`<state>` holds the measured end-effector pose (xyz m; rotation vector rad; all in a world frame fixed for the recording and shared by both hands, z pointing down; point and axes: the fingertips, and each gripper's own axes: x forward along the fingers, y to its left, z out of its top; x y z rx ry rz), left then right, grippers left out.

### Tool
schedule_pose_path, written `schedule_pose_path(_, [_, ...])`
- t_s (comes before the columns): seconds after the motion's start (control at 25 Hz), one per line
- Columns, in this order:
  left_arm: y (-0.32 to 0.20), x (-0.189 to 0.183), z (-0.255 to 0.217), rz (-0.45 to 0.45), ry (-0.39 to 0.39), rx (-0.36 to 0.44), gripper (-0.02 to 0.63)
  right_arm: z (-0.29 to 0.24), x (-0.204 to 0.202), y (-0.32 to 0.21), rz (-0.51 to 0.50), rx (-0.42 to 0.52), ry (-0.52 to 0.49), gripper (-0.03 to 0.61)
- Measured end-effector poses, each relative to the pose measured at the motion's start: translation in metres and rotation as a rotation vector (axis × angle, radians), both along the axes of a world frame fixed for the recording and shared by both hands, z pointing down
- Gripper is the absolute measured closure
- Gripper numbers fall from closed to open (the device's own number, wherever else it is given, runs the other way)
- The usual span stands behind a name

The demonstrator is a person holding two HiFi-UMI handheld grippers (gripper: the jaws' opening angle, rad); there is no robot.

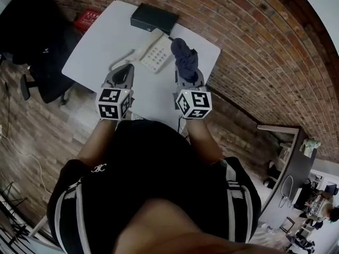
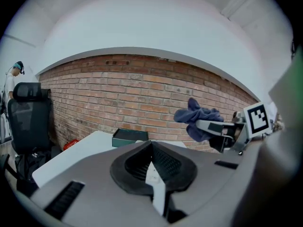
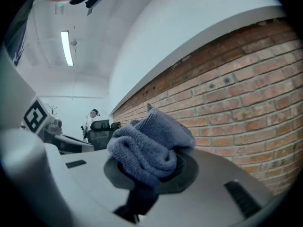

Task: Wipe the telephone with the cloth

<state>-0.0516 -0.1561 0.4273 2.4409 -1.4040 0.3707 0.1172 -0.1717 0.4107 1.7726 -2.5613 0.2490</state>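
A white telephone (image 1: 154, 55) lies on the white table (image 1: 100, 36), its handset (image 1: 121, 59) off to the left of the base. My right gripper (image 1: 187, 73) hovers at the telephone's right edge, shut on a bunched dark blue cloth (image 1: 184, 54) that sticks out past its tips. In the right gripper view the cloth (image 3: 150, 144) fills the jaws of that gripper (image 3: 150, 167). My left gripper (image 1: 128, 66) is just left of the telephone, near the handset, jaws together and holding nothing. The left gripper view shows its jaws meeting (image 2: 151, 145), with the cloth (image 2: 198, 119) off to the right.
A flat black box (image 1: 153, 17) sits at the table's far edge against the brick wall (image 1: 254, 46). A red object (image 1: 87, 19) lies beyond the table's left corner. A black office chair (image 1: 37, 41) stands left of the table. A person (image 2: 13, 79) stands far off.
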Motion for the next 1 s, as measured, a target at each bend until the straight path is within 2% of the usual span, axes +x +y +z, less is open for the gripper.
schedule_pose_path(0.12, [0.0,0.02,-0.001,0.033,-0.01,0.002,0.621,-0.008,0.028,0.021,0.082,0.015,-0.005,0.532])
schedule_pose_path(0.24, [0.001,0.04,-0.003,0.064,-0.017,0.007,0.62,-0.007,0.045,0.033,0.118,0.012,0.0,0.532])
schedule_pose_path(0.4, [0.006,0.061,-0.003,0.086,-0.022,0.01,0.62,-0.007,0.057,0.04,0.126,0.015,0.025,0.532])
schedule_pose_path(0.56, [0.019,0.065,0.008,0.065,-0.015,-0.01,0.62,0.002,0.061,0.05,0.105,-0.005,0.024,0.532])
schedule_pose_path(0.76, [0.028,0.074,0.02,0.061,-0.022,-0.036,0.62,0.0,0.069,0.054,0.096,0.018,0.044,0.532])
schedule_pose_path(1.0, [0.027,0.092,0.009,0.086,-0.025,-0.021,0.621,-0.008,0.075,0.055,0.092,0.038,0.054,0.532])
